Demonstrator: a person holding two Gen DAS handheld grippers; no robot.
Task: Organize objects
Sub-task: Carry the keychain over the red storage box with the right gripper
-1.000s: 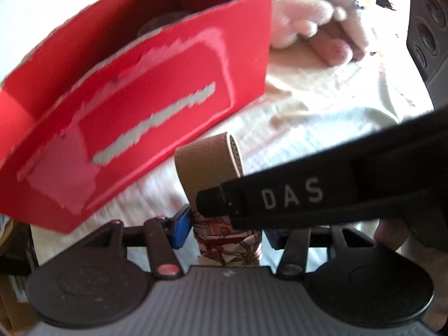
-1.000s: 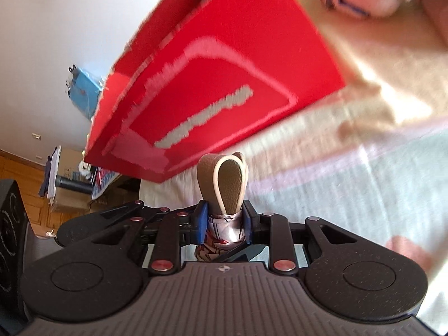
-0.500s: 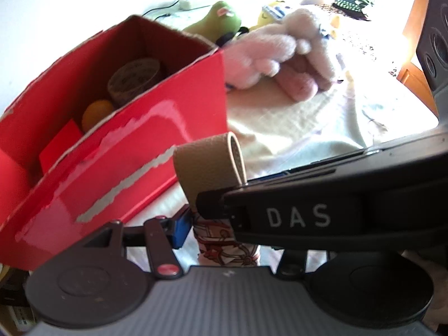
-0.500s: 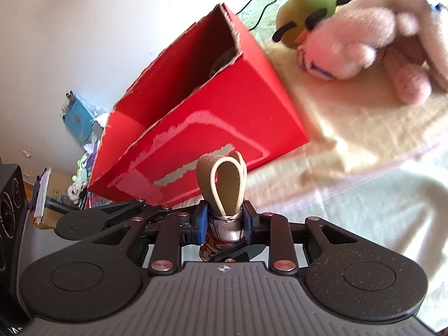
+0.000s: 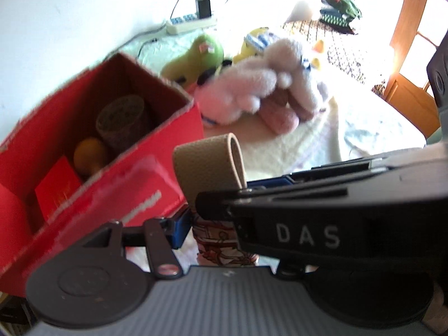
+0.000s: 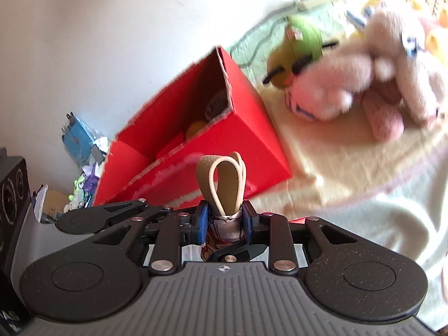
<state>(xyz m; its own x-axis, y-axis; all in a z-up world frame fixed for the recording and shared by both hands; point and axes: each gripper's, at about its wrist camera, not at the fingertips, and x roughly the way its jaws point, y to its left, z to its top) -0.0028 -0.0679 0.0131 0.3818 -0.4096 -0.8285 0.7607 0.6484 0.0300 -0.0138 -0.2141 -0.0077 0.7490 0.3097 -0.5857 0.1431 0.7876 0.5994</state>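
A small patterned item with a tan strap loop (image 5: 207,162) (image 6: 221,179) is held up in front of a red cardboard box (image 5: 156,184) (image 6: 252,128). My right gripper (image 6: 224,218) is shut on its neck, just under the loop. My left gripper (image 5: 221,232) clamps its patterned body lower down. The left blue pad touches it; the right gripper's black body (image 5: 280,218) crosses over and hides the other pad. The open box holds a brown roll (image 5: 120,117), an orange ball (image 5: 89,154) and a red card (image 5: 56,190).
Pink (image 5: 268,89), green (image 5: 201,56) and yellow (image 5: 254,42) plush toys lie on the pale blanket (image 5: 308,145) behind the box. A power strip (image 5: 190,22) sits by the wall. A black speaker (image 6: 11,196) and floor clutter (image 6: 78,137) are at the left.
Both grippers have risen with the item still in them. The views now look over the box's rim into its inside, and the plush toys behind it have come into view.
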